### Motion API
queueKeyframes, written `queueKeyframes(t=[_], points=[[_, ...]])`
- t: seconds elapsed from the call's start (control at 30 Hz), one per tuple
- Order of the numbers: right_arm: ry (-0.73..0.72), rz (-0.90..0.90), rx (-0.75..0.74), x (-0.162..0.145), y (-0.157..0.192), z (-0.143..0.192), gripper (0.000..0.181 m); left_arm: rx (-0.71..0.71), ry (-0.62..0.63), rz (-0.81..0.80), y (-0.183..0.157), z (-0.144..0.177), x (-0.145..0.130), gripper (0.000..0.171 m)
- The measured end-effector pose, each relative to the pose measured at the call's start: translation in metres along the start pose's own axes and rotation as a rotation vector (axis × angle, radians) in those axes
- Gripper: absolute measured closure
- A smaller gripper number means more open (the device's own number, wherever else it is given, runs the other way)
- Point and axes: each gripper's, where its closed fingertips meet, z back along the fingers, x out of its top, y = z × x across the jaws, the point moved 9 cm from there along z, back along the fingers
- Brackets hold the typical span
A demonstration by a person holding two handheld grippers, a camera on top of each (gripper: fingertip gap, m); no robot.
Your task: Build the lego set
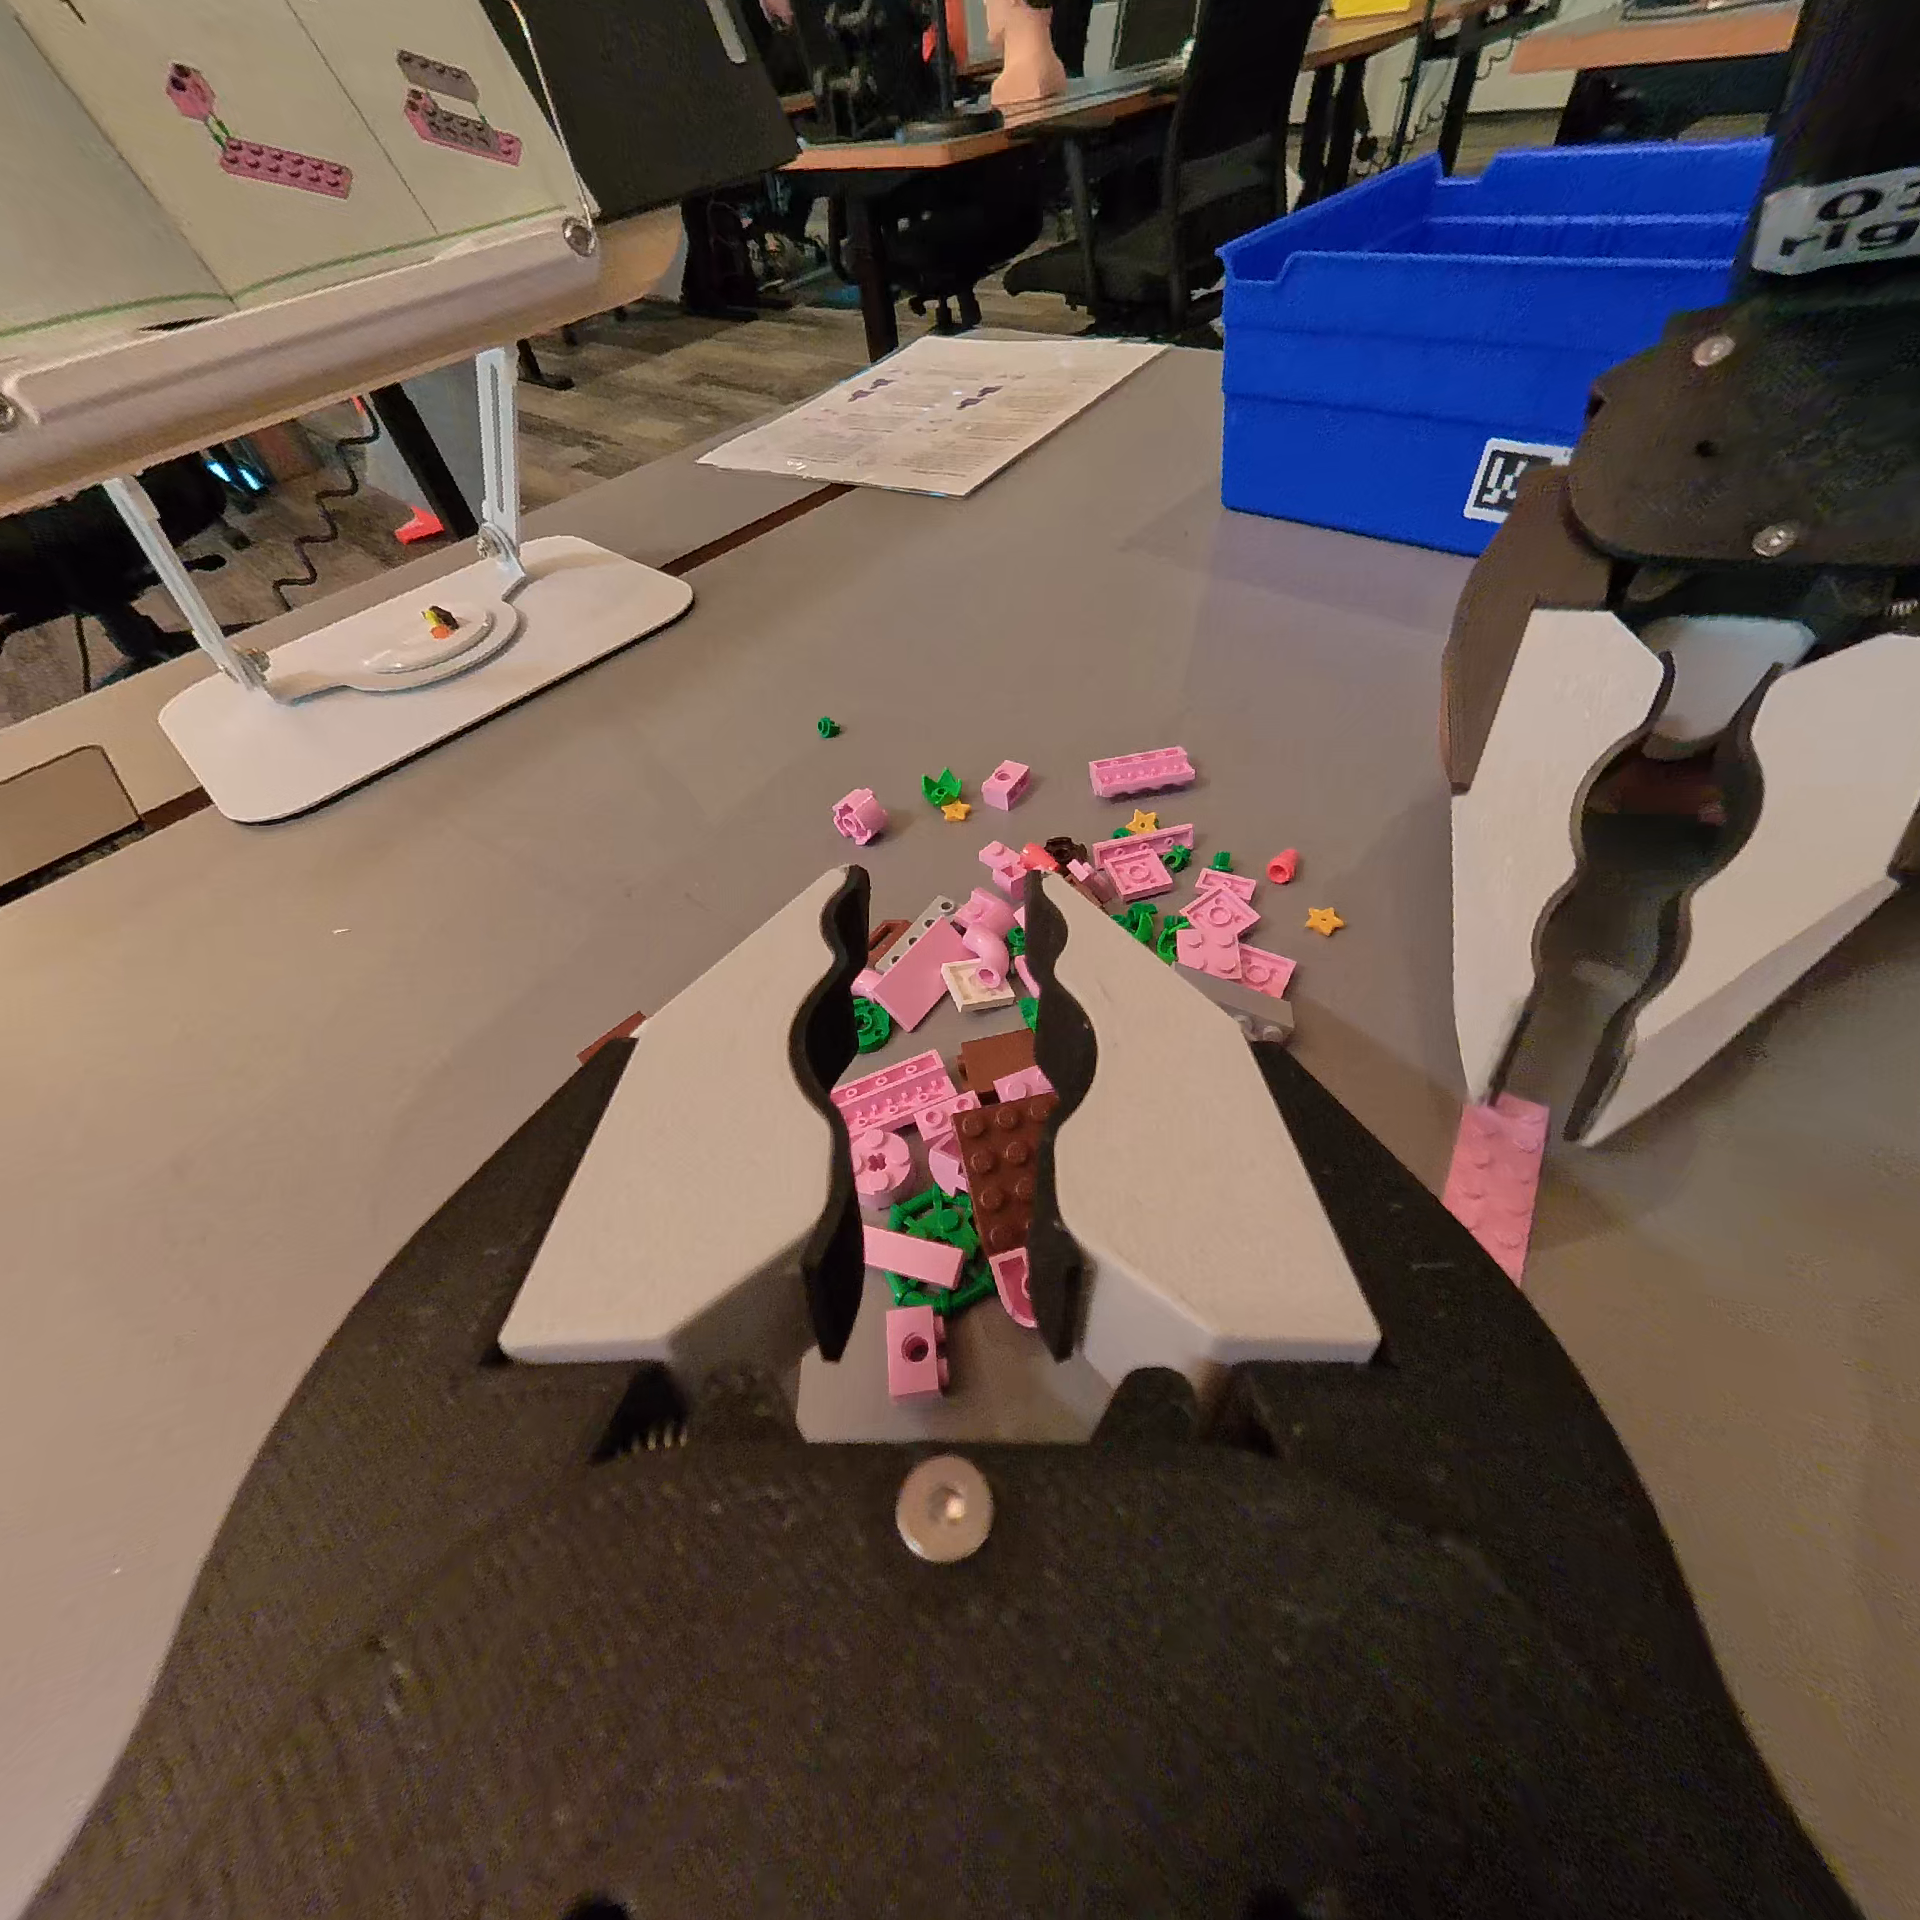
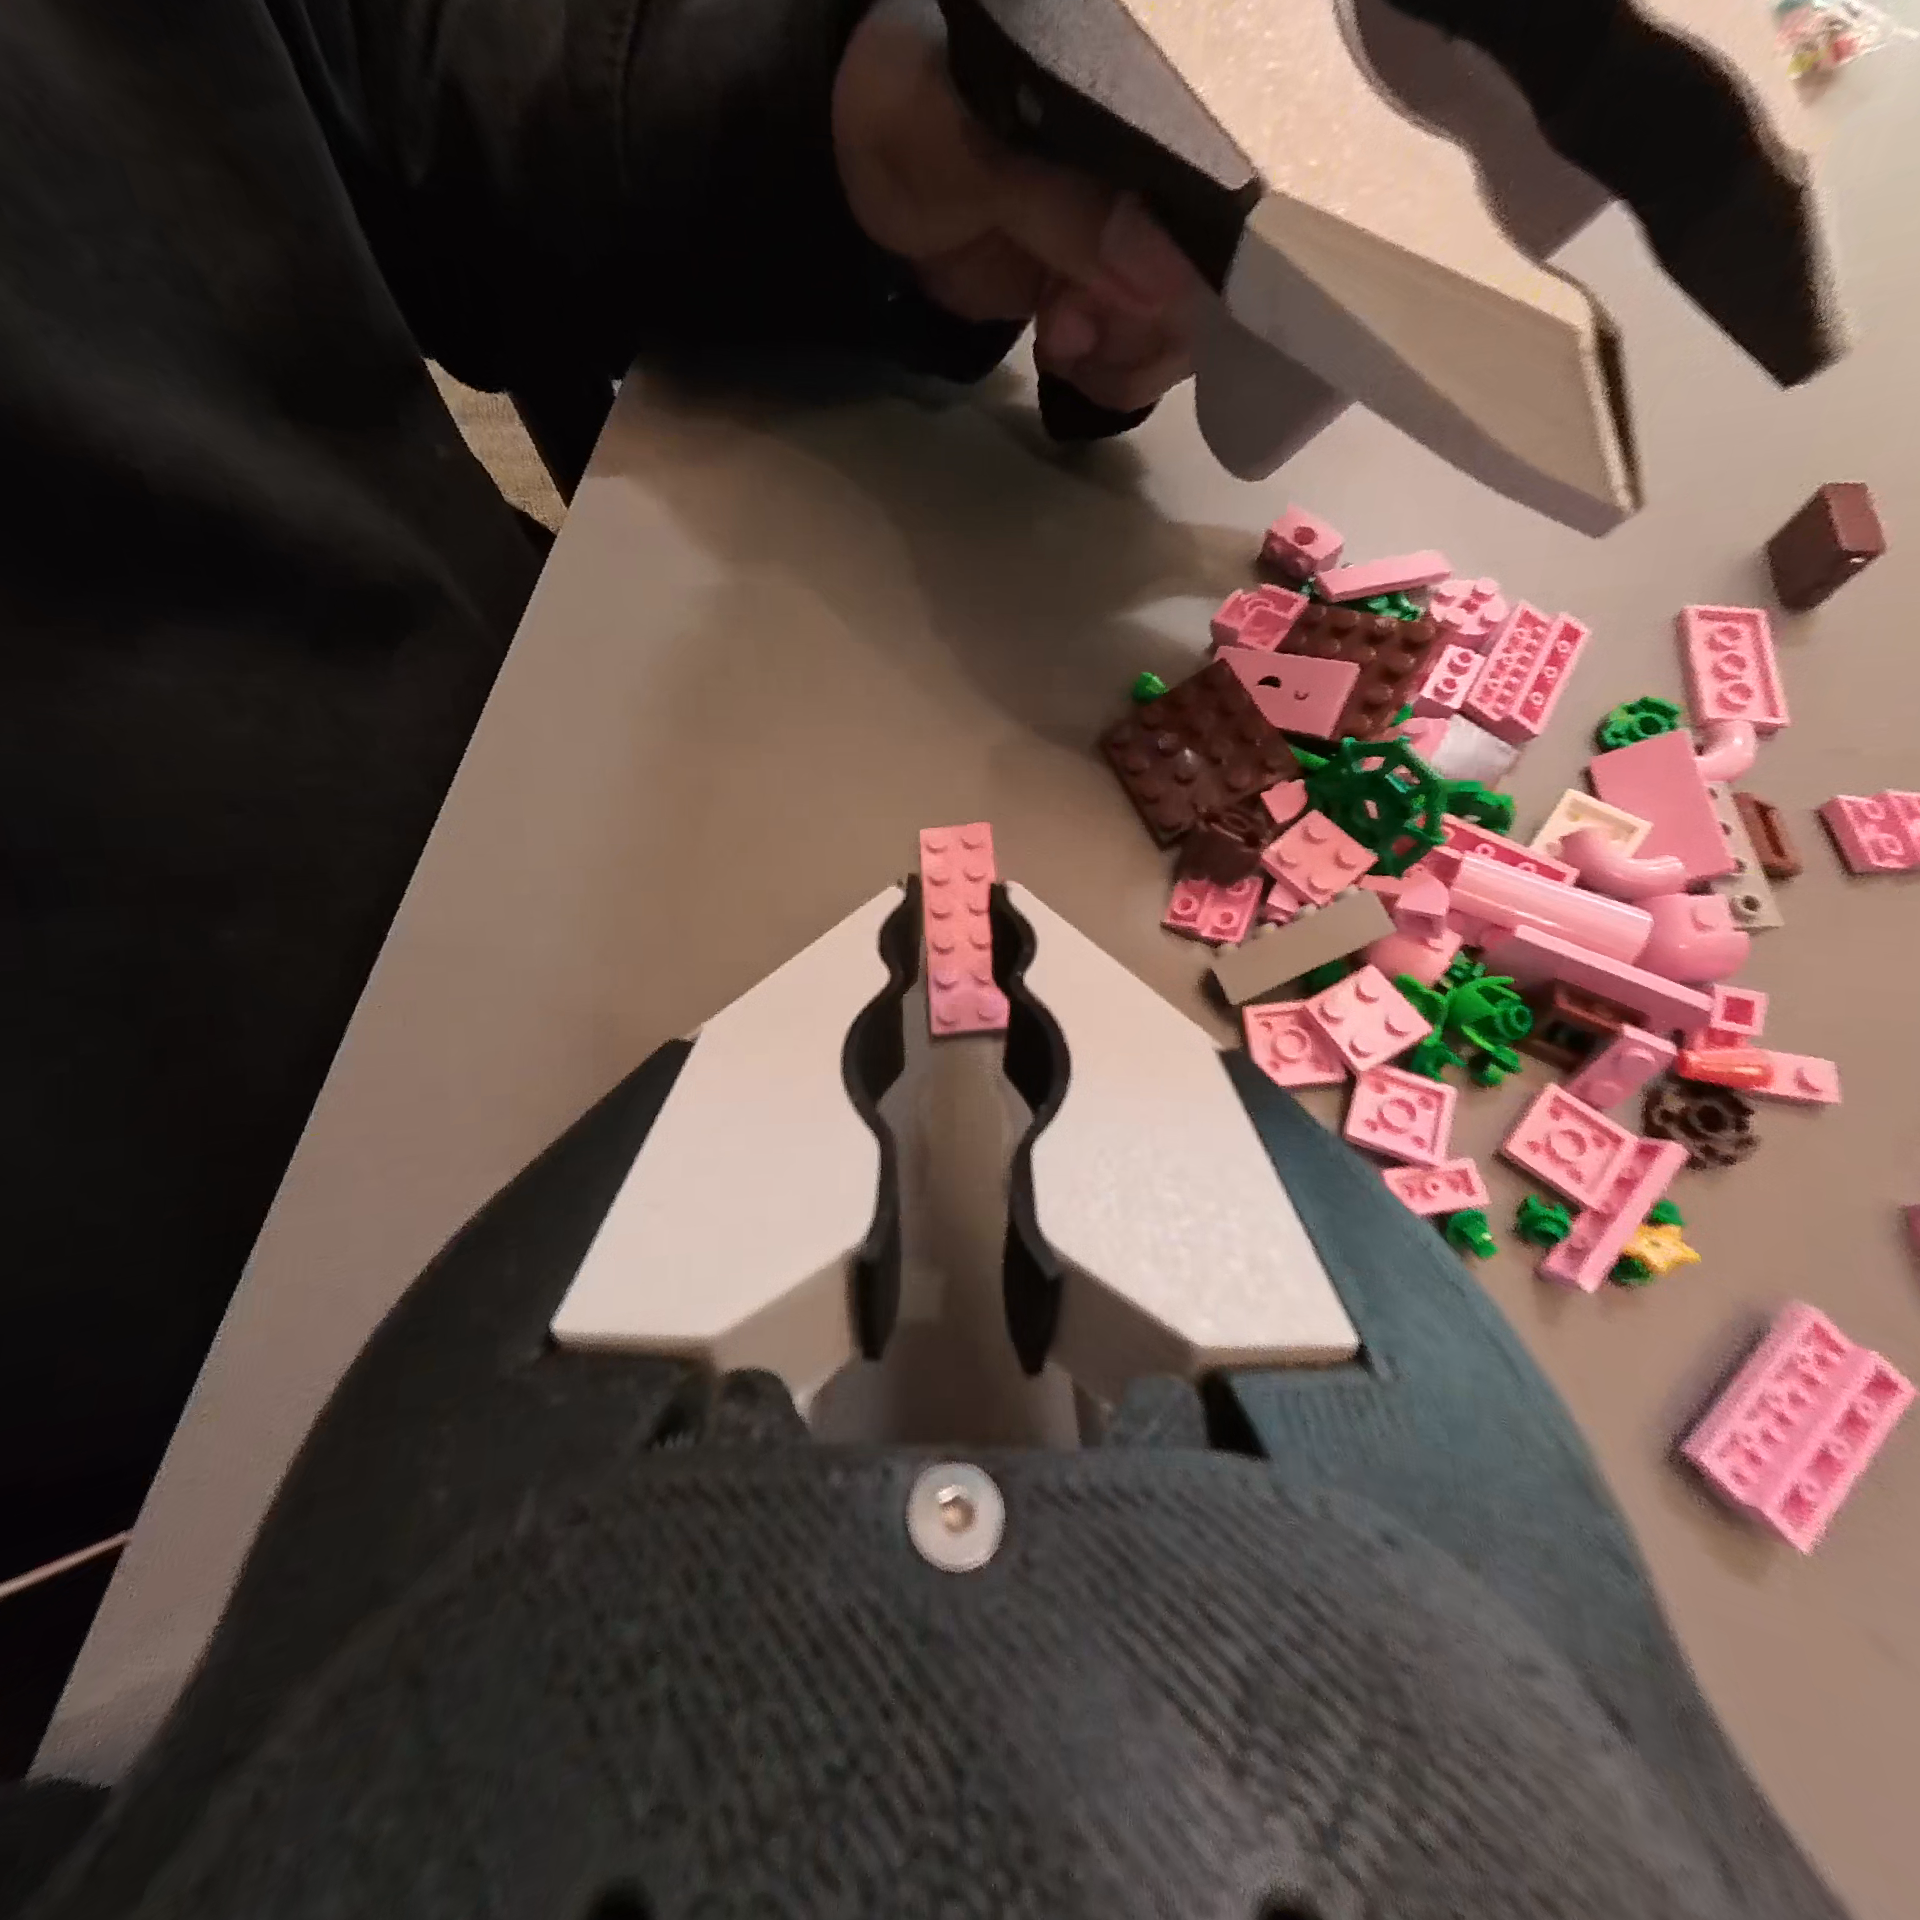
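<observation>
A pile of loose Lego pieces (image 1: 1216, 920), mostly pink with some brown and green, lies on the grey table (image 1: 520, 1039). My left gripper (image 1: 945, 894) is open and empty, hovering just above the pile, and bricks show between its fingers. My right gripper (image 2: 956, 896) is shut on a long pink plate (image 2: 961, 925), gripping its long sides near the table's front edge, beside the pile (image 2: 1538, 904). In the left wrist view the right gripper (image 1: 1538, 1117) is at the right, with the pink plate (image 1: 1496, 1184) sticking out below its tips. The left gripper (image 2: 1704, 436) shows at the top right of the right wrist view.
A blue bin (image 1: 1455, 343) stands at the back right. An instruction stand (image 1: 260, 208) on a white base (image 1: 416, 665) is at the back left, with a paper sheet (image 1: 935, 416) behind the pile. A person in dark clothing (image 2: 260, 416) is at the table's edge (image 2: 499, 779).
</observation>
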Motion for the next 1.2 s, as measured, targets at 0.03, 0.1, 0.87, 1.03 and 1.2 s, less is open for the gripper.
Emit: queueKeyframes(t=[0.03,0.1,0.87,1.03,1.2], points=[[-0.003,-0.005,-0.005,0.000,-0.001,0.002,0.170,0.000,0.000,-0.001,0.000,0.000,0.000,0.143],[0.000,-0.010,-0.015,-0.002,-0.003,0.005,0.171,0.000,-0.001,-0.004,0.000,0.000,0.000,0.143],[0.068,-0.034,0.023,-0.010,-0.001,0.000,0.156,-0.001,0.004,-0.009,-0.001,0.000,0.000,0.143],[0.100,-0.034,0.008,-0.011,-0.002,-0.004,0.159,-0.001,0.006,-0.007,-0.001,-0.001,0.000,0.144],[0.101,-0.035,0.001,-0.011,-0.002,-0.004,0.163,-0.001,0.007,-0.008,-0.001,0.000,0.000,0.144]])
